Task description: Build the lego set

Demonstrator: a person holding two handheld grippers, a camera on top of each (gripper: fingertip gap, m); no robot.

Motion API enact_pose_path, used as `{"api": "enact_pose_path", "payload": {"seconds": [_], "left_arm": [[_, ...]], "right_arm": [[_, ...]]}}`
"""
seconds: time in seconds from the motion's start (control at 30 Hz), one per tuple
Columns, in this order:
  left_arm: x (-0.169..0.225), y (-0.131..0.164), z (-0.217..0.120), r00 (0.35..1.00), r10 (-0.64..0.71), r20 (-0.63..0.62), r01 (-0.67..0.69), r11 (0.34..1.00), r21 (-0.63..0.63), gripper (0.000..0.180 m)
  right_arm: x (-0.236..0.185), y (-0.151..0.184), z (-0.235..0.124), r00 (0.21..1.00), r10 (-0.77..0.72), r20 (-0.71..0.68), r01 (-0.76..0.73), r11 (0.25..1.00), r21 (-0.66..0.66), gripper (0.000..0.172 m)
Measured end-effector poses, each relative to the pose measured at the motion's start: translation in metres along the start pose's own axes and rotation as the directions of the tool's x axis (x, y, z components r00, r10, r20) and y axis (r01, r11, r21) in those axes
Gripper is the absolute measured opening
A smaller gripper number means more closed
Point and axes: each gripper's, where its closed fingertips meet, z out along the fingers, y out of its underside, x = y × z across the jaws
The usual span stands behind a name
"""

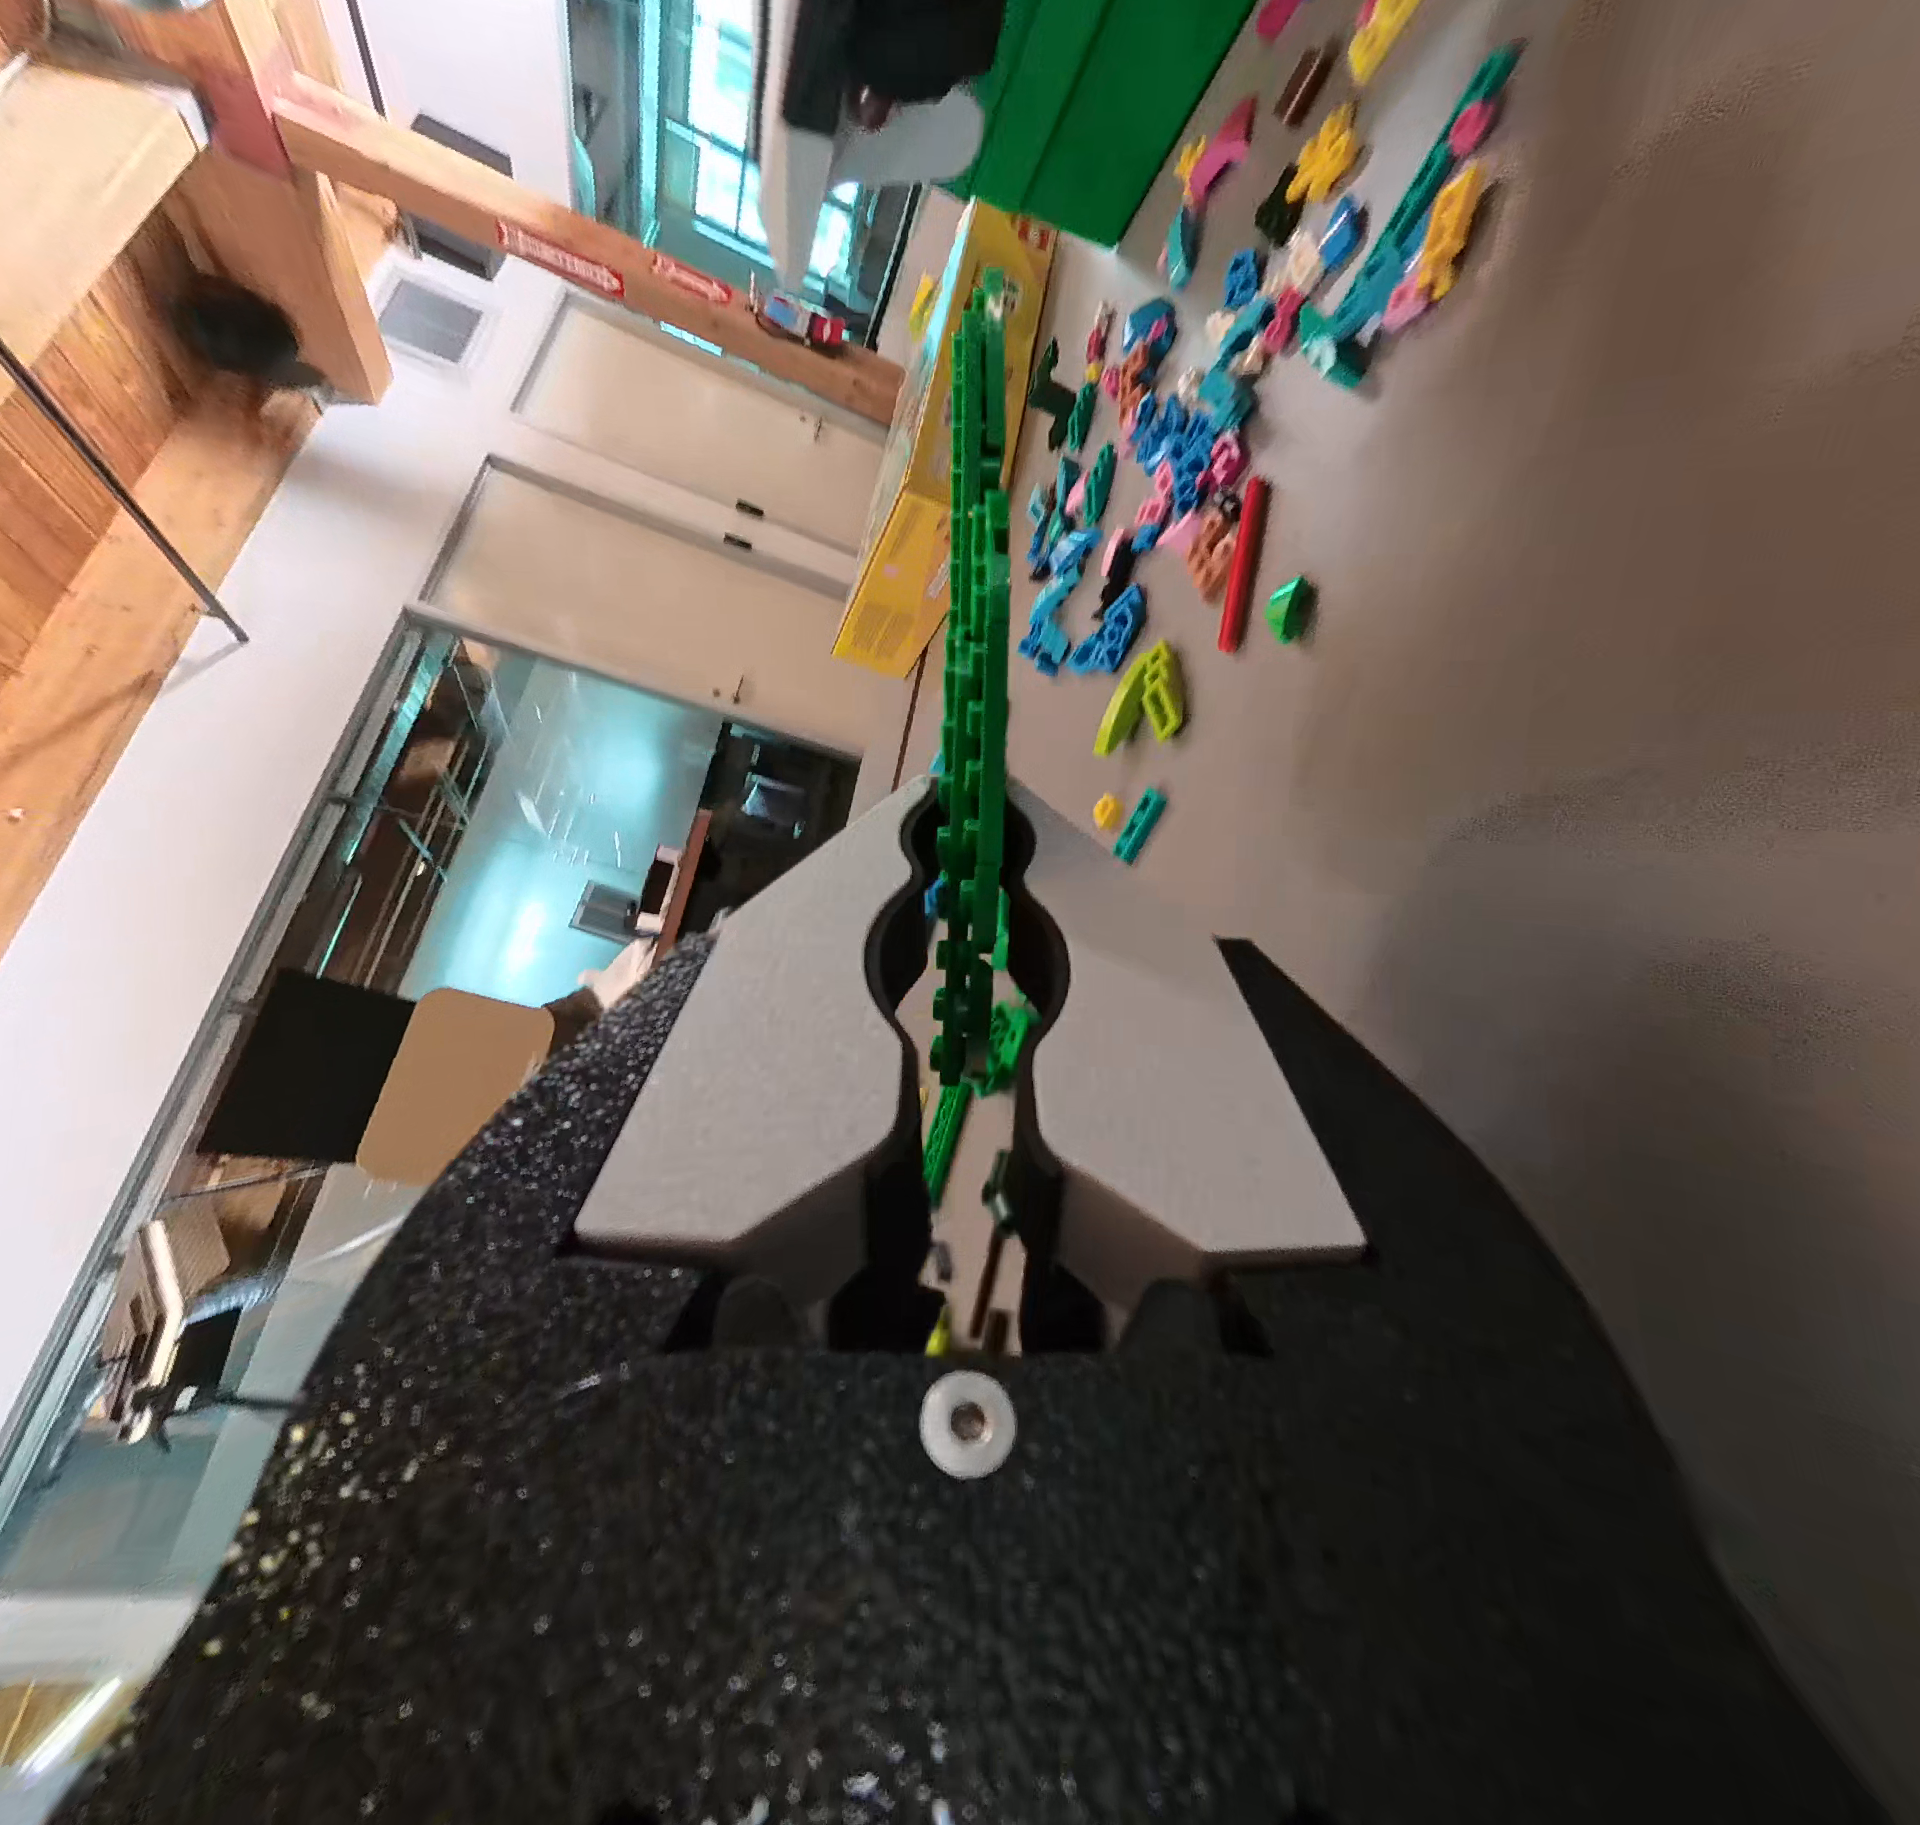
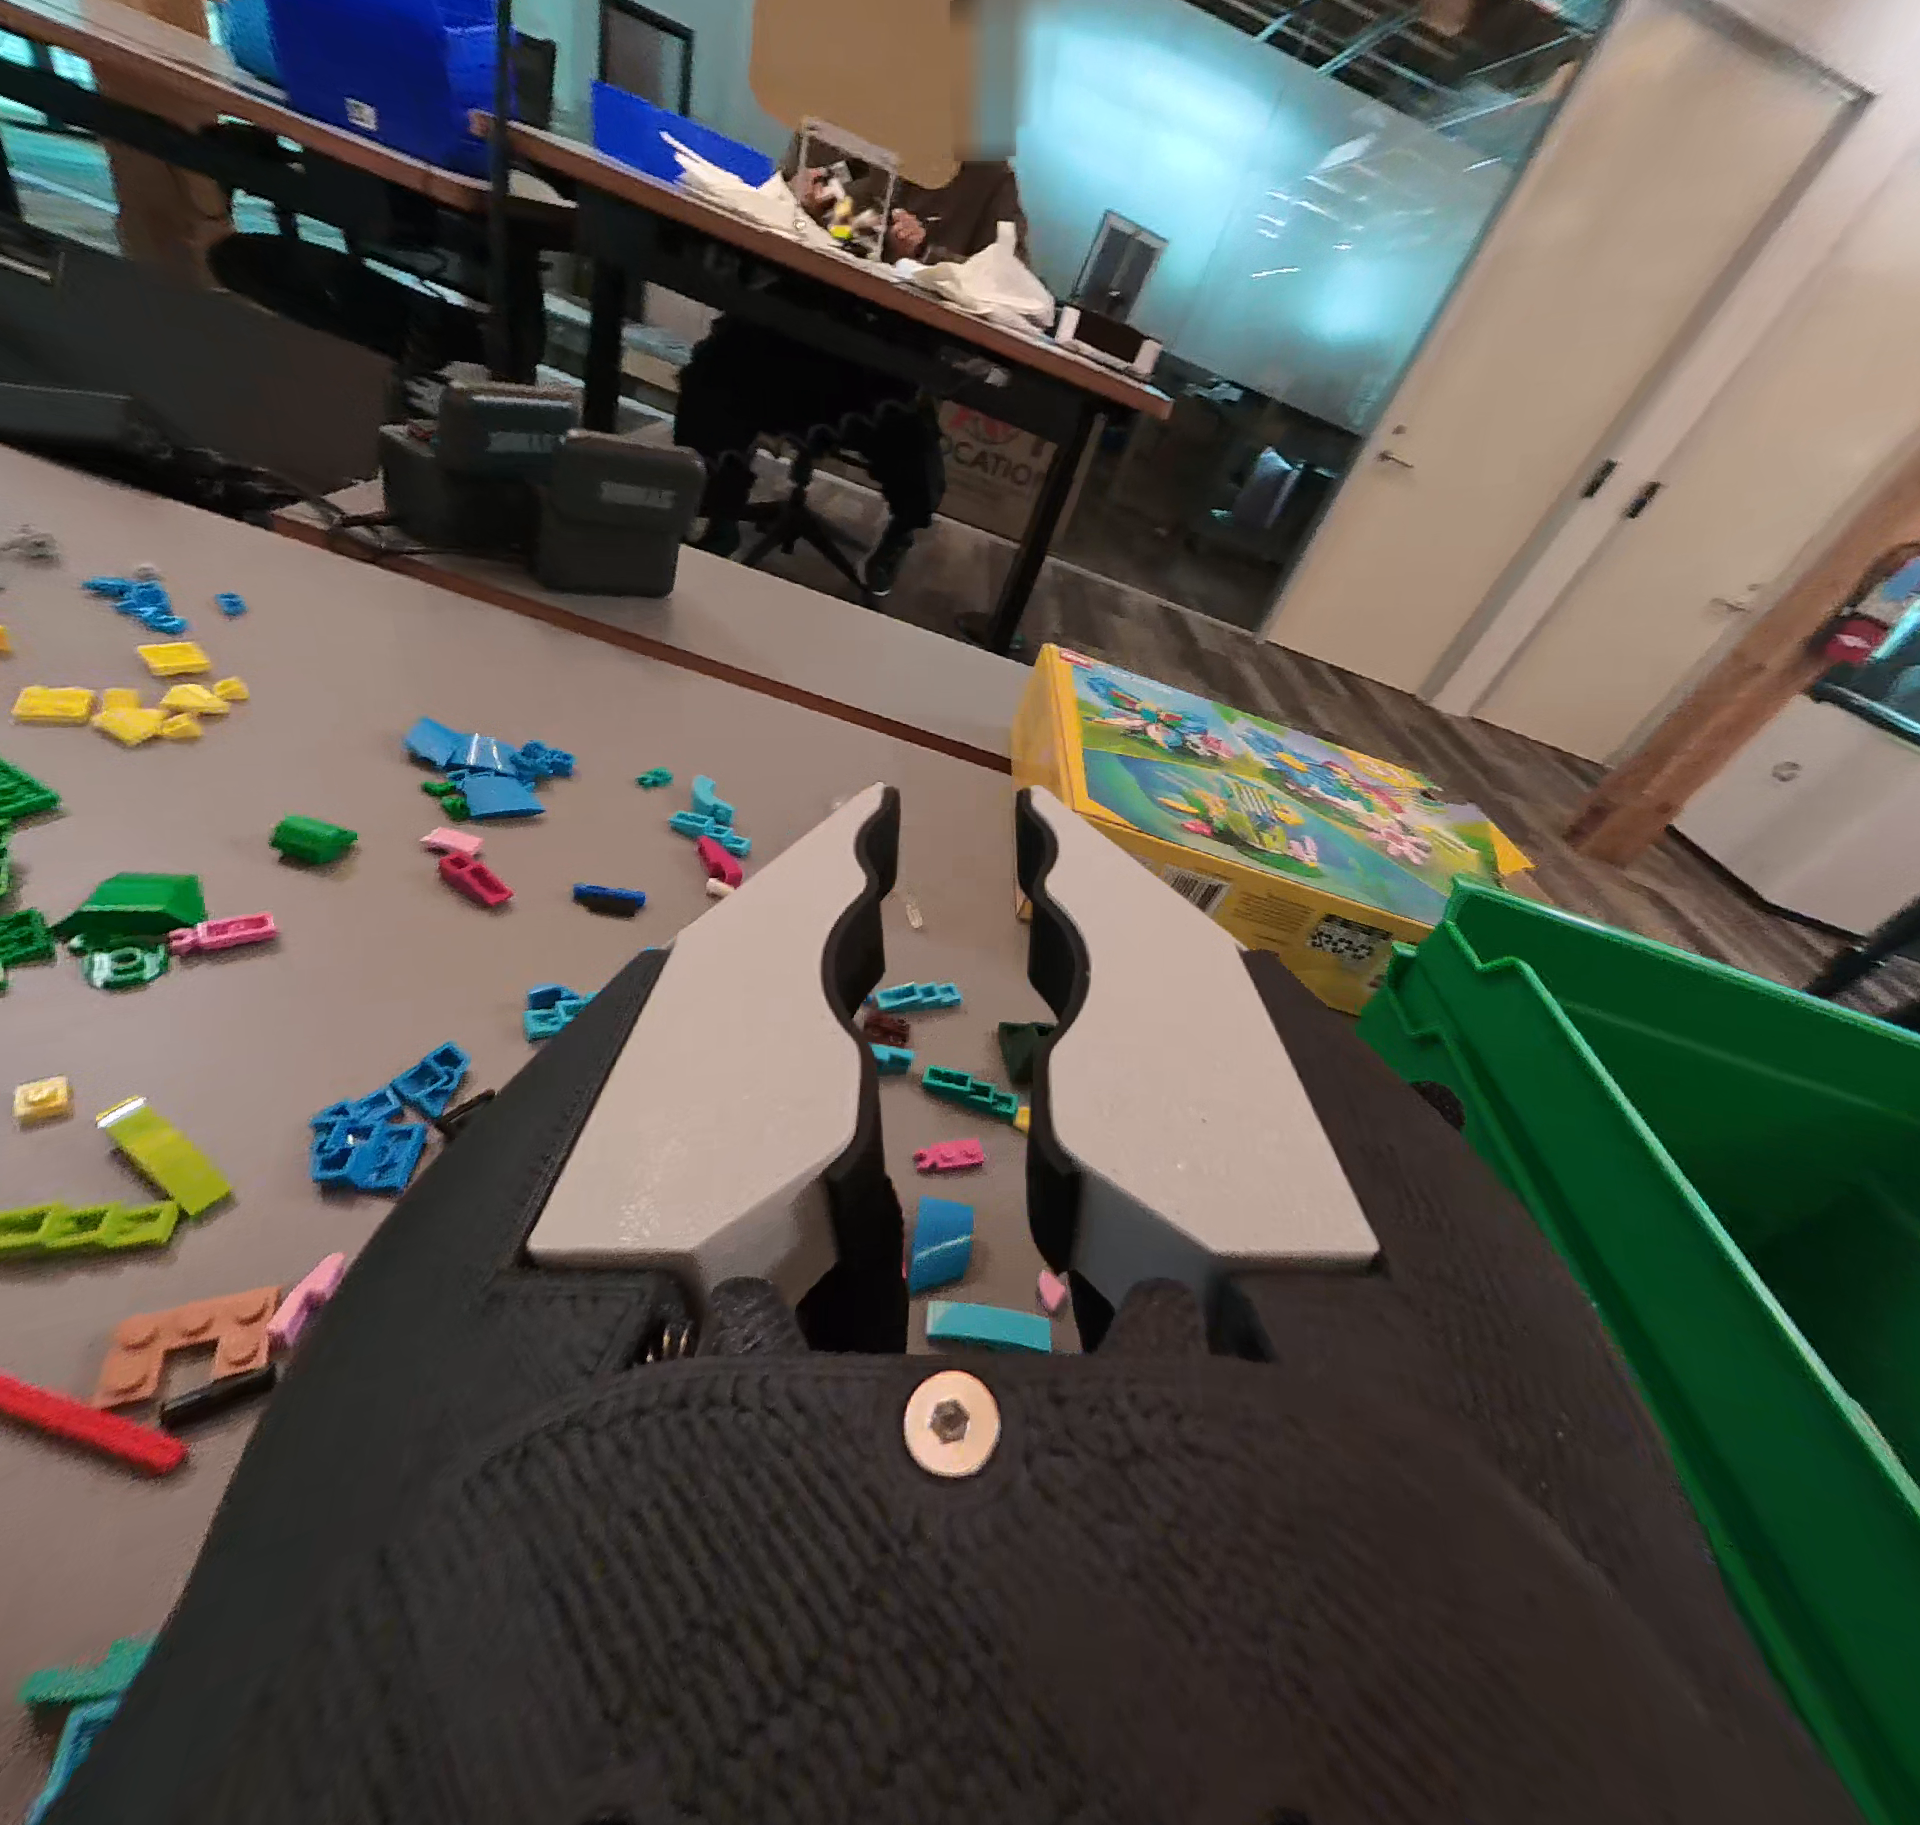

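1. Left wrist view: the picture is rolled sideways and motion-blurred. My left gripper [image 1: 971, 819] is nearly closed, clamped edge-on onto a green brick plate assembly [image 1: 977, 570]. The plate runs out past the fingertips, and its near end is hidden between the fingers.
2. Same view: loose bricks [image 1: 1174, 466] lie scattered on the grey tabletop [image 1: 1558, 632], too smeared to sort beyond colours. A yellow box [image 1: 914, 528] lies behind the plate and is partly covered by it. A green bin [image 1: 1122, 61] is cut off at the top edge, contents not visible.
3. Right wrist view: my right gripper [image 2: 956, 814] is part open with nothing held; the tabletop [image 2: 416, 944] shows through the gap.
4. Same view: a green bin [image 2: 1683, 1152] is just to my right, cut off by the frame edge. What shows of its inside is dark, contents not readable. The yellow box [image 2: 1278, 799] lies flat and closed beyond the fingertips. Loose bricks [image 2: 384, 1131] run off the left edge, some hidden under the gripper body.
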Motion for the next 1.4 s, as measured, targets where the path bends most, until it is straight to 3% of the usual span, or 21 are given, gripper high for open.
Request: {"api": "enact_pose_path", "payload": {"seconds": [0.17,0.3,0.73,1.17,1.4], "left_arm": [[0.026,-0.013,-0.004,0.993,0.069,-0.098,-0.061,0.995,0.082,0.005],[0.033,-0.021,-0.011,0.985,0.145,-0.093,-0.136,0.986,0.101,0.005],[0.041,-0.016,-0.012,0.984,0.036,-0.174,-0.022,0.996,0.084,0.006],[0.044,-0.017,-0.012,0.981,0.007,-0.196,0.012,0.996,0.093,0.006],[0.047,-0.019,-0.013,0.98,0.035,-0.197,-0.015,0.995,0.103,0.006]], "right_arm": [[-0.004,-0.011,-0.001,0.99,0.139,0.001,-0.139,0.988,0.062,0.019],[-0.007,-0.008,-0.002,0.993,0.118,-0.025,-0.117,0.992,0.045,0.018],[0.003,-0.008,-0.004,0.957,0.286,-0.045,-0.282,0.956,0.079,0.016],[0.013,-0.005,-0.005,0.977,0.117,-0.177,-0.108,0.992,0.062,0.016],[0.018,-0.008,-0.009,0.967,0.19,-0.167,-0.173,0.979,0.109,0.016]]}}
